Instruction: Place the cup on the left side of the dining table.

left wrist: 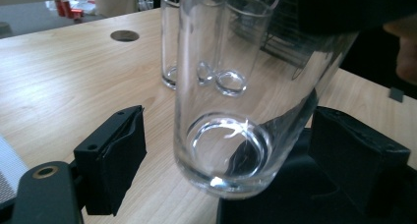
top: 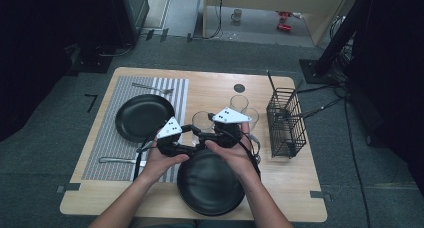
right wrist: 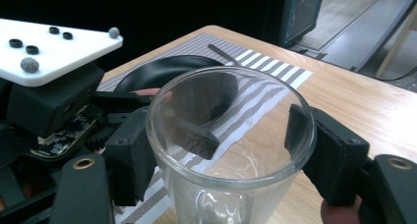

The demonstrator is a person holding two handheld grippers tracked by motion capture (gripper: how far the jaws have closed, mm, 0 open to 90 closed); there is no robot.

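Observation:
A clear drinking glass (top: 202, 119) stands tilted at the table's middle, just beyond the near black plate (top: 210, 183). My right gripper (top: 206, 133) comes in from the right and is shut on the glass near its rim (right wrist: 231, 181); in the right gripper view its jaws (right wrist: 223, 140) press the rim from both sides. My left gripper (top: 190, 130) reaches in from the left. Its jaws (left wrist: 231, 140) stand open and wide apart around the lower part of the glass (left wrist: 236, 86), with a gap on each side.
Two more empty glasses (top: 239, 103) (top: 250, 117) stand just behind. A black wire basket (top: 286, 123) is at the right. A striped placemat (top: 110, 153) at the left carries a second black plate (top: 142, 117), a fork (top: 152, 88) and a knife (top: 117, 160).

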